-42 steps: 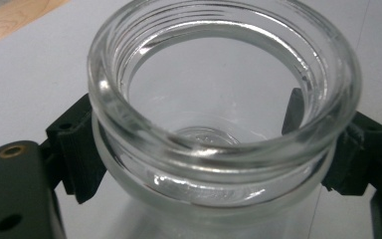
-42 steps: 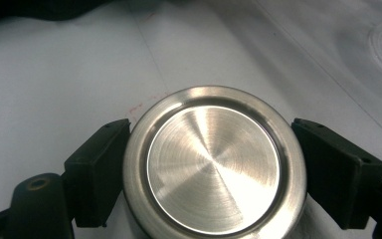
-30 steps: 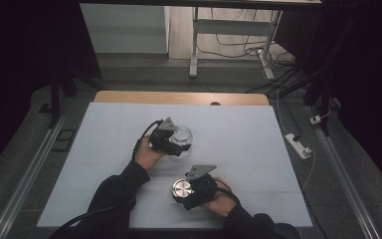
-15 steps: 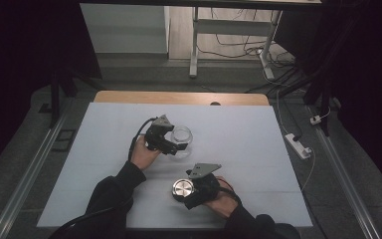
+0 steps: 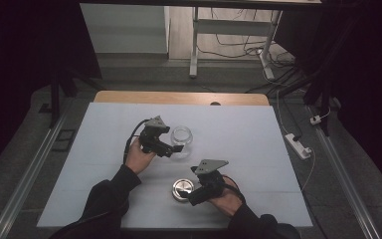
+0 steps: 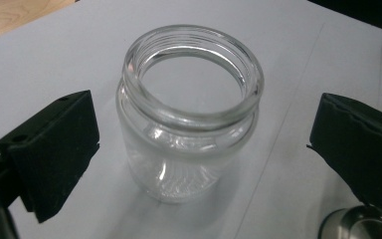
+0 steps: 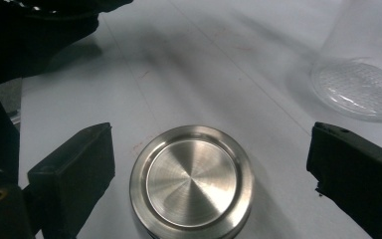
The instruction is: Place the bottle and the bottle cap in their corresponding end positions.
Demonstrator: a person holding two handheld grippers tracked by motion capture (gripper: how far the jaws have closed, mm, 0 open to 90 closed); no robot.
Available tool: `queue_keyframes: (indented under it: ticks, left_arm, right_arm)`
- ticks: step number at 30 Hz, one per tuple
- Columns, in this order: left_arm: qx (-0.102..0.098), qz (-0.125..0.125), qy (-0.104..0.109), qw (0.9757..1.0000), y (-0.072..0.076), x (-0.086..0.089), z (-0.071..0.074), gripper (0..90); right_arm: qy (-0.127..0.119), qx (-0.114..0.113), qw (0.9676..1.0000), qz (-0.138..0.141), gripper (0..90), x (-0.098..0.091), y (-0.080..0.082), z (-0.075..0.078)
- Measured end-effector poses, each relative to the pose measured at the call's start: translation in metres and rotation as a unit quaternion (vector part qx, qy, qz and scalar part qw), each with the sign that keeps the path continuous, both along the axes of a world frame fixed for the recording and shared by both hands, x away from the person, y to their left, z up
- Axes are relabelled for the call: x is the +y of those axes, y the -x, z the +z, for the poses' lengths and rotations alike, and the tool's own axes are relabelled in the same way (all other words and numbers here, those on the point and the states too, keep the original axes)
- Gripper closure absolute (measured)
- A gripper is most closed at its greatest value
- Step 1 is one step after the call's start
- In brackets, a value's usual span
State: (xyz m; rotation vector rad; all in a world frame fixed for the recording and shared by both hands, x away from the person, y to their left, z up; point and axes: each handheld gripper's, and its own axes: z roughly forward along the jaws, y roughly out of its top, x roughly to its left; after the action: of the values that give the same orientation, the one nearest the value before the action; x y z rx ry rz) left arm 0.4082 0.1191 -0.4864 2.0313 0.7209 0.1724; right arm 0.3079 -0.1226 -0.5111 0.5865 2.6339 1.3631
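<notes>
Right hand-held gripper (image 5: 193, 195): near the counter's (image 5: 258, 144) front edge, jaws spread wide either side of a steel lid (image 5: 182, 188), not touching.
Lid: its gripper view shows brushed rings, no writing.
Left hand-held gripper (image 5: 176, 148): mid-counter, jaws wide, flanking an upright, uncapped glass jar (image 5: 181, 138).

High view looks forward and down over my desk (image 5: 258, 129). Both gripper views sit close, low; each shares the glass jar (image 6: 189, 114) and metal lid (image 7: 191, 181).
</notes>
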Motion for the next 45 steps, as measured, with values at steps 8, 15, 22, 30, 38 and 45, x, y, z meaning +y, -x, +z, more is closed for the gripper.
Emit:
queue_keyframes:
  ticks: [8, 15, 22, 30, 38, 45]
  left_arm:
    - [-0.001, -0.002, 0.004, 1.0000, 0.012, 0.010, 0.003, 0.0]
    - [0.008, -0.007, 0.017, 0.9998, 0.020, 0.019, 0.004, 0.0]
    - [0.010, -0.010, 0.025, 0.9996, 0.030, 0.024, 0.006, 0.0]
    - [-0.003, -0.011, 0.027, 0.9996, 0.052, 0.031, 0.009, 0.0]
    - [0.007, -0.012, 0.049, 0.9987, 0.070, 0.041, 0.010, 0.0]
    - [-0.002, -0.008, 0.033, 0.9994, 0.085, 0.039, 0.012, 0.0]
  right_arm:
    - [-0.004, -0.011, 0.9999, -0.009, 1.6, -0.005, 0.000, 0.005]
    - [-0.010, -0.008, 0.9997, -0.019, 1.3, -0.009, -0.002, 0.007]
    - [-0.006, -0.011, 0.9997, -0.019, 0.2, -0.013, -0.003, 0.009]
    - [-0.001, -0.020, 0.9996, -0.018, 0.0, -0.016, -0.003, 0.012]
    - [0.001, -0.020, 0.9995, -0.025, 0.0, -0.021, -0.003, 0.014]
    - [-0.003, -0.018, 0.9995, -0.027, 0.0, -0.024, -0.003, 0.015]
